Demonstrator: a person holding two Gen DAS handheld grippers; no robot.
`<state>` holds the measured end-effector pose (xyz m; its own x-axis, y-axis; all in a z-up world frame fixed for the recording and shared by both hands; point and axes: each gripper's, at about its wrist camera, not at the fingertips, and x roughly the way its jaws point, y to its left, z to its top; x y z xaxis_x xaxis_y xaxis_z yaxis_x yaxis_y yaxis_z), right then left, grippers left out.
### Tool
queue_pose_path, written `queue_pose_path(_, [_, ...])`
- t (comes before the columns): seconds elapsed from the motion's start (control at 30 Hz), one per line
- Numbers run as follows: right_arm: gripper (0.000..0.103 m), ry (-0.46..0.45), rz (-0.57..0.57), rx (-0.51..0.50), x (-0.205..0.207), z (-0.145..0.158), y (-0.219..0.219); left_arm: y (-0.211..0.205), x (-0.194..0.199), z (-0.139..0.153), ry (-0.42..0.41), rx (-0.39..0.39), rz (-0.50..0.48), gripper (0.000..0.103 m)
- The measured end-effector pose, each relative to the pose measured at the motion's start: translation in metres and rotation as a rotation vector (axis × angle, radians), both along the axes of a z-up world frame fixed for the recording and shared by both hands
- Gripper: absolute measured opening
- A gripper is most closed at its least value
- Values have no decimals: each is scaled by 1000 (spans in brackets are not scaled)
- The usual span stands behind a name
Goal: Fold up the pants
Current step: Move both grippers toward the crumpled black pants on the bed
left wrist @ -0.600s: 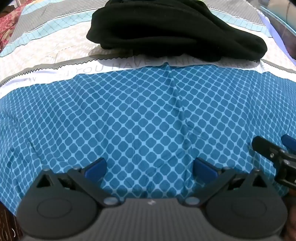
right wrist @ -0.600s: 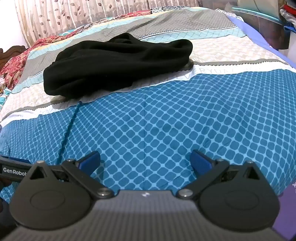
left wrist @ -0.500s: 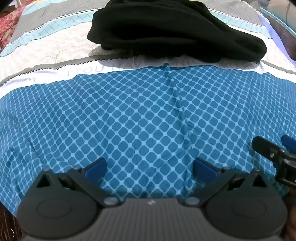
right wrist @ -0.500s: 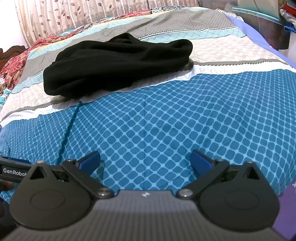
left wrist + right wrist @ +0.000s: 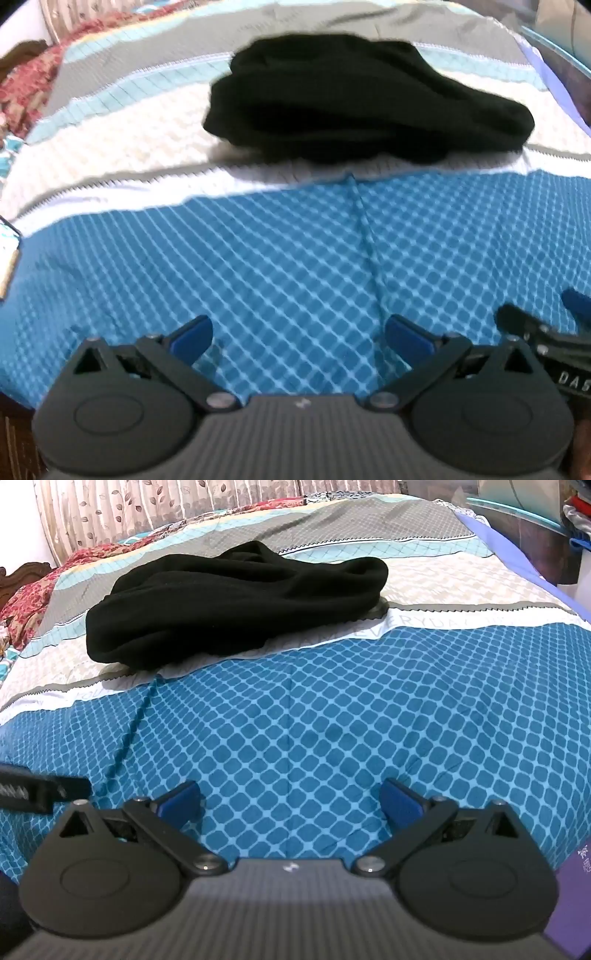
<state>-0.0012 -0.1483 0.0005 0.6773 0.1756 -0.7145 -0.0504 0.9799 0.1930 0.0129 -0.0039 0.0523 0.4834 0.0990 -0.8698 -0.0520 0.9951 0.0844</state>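
While both tools hang over the blue-checked bedspread (image 5: pixel 332 738), the left gripper (image 5: pixel 299 338) and right gripper (image 5: pixel 290 799) are spread wide with nothing between the jaws. The black pants (image 5: pixel 236 605) sit bunched in the upper middle of the frame, well apart from both. Biggest risk imo: pinching the heap blind and grabbing several layers, or the sheet too. Right view shows curtains (image 5: pixel 147 509) at the top; the left view is blurry and crops them.

The bedspread (image 5: pixel 424 624) reads "EVERYDA"; the right hand-held gripper (image 5: pixel 565 376) reads "DAS".
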Motion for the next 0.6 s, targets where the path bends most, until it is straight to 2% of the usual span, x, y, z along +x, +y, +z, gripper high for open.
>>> queue_pose_path(0.1, [103,0,5,-3,0,1,-5,2,-10,1,-26,18,-1,103])
queue_pose_path(0.3, [103,1,8,-8,0,1,-6,12,-2,-5,25,-11,20,103])
queue_pose_path(0.6, [103,3,13,-14,1,1,-7,15,-11,1,-11,3,57,103])
